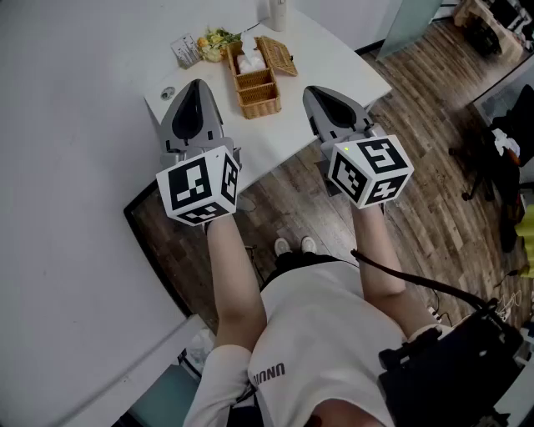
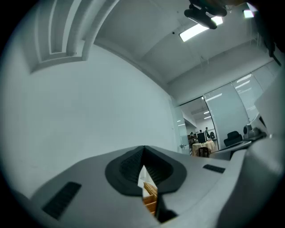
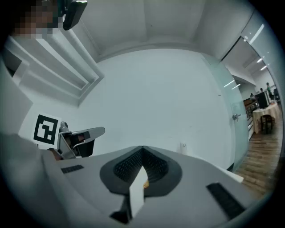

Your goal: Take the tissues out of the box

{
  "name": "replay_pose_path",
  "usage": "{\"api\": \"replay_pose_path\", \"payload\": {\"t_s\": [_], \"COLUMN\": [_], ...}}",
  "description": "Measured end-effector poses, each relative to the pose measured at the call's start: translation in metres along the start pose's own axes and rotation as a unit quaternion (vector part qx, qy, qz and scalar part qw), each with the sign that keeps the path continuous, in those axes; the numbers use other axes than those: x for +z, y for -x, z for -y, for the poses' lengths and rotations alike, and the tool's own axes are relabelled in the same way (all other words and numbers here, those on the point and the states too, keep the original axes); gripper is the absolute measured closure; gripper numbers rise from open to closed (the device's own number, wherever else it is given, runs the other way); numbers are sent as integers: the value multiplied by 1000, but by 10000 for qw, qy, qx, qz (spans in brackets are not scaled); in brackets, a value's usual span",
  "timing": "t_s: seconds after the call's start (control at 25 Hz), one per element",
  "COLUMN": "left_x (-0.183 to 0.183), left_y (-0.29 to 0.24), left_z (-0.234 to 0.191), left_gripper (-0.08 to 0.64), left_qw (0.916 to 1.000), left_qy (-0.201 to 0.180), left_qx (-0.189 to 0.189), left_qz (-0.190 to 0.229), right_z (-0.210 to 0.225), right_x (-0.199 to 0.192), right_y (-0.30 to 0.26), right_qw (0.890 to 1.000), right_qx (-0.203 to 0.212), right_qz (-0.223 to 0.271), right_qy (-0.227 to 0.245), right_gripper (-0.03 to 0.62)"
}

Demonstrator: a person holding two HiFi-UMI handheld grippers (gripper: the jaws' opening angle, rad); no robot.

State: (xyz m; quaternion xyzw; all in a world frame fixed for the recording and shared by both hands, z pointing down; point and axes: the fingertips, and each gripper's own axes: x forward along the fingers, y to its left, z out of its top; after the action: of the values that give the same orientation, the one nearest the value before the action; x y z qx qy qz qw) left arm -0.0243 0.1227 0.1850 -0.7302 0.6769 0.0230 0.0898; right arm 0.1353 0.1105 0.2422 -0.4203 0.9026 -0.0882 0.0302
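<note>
— Tissues, where?
— White tissues (image 1: 250, 61) sit in the far end of the wicker box (image 1: 257, 93). The lid (image 1: 277, 55) is thrown open to its right. Box stands mid white table (image 1: 342, 67), beyond both my tips.
— Jaws?
— My left gripper (image 1: 195, 87): clenched, tips meeting, nothing betw. My right gripper (image 1: 321, 93): same, pinched to, empty. Both hang over the near table edge, one each side of the box, not touching it.
— Else?
— Small plant (image 1: 219, 38) + card stand (image 1: 185, 50) just left of the box; white bottle (image 1: 277, 12) behind.
</note>
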Motion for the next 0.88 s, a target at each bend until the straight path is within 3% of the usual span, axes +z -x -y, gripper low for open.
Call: {"api": "replay_pose_path", "payload": {"t_s": [0.88], "left_x": [-5], "left_y": [-1], "left_z": [-10], "left_gripper": [548], "left_qw": [10000], "left_qy": [26], "left_qx": [-70], "left_qz": [-64], "right_z": [-4], "right_x": [-7], "right_y": [-11], "right_qw": [10000], "right_qx": [-48], "right_qz": [-69], "right_qy": [-13], "right_gripper": [572]}}
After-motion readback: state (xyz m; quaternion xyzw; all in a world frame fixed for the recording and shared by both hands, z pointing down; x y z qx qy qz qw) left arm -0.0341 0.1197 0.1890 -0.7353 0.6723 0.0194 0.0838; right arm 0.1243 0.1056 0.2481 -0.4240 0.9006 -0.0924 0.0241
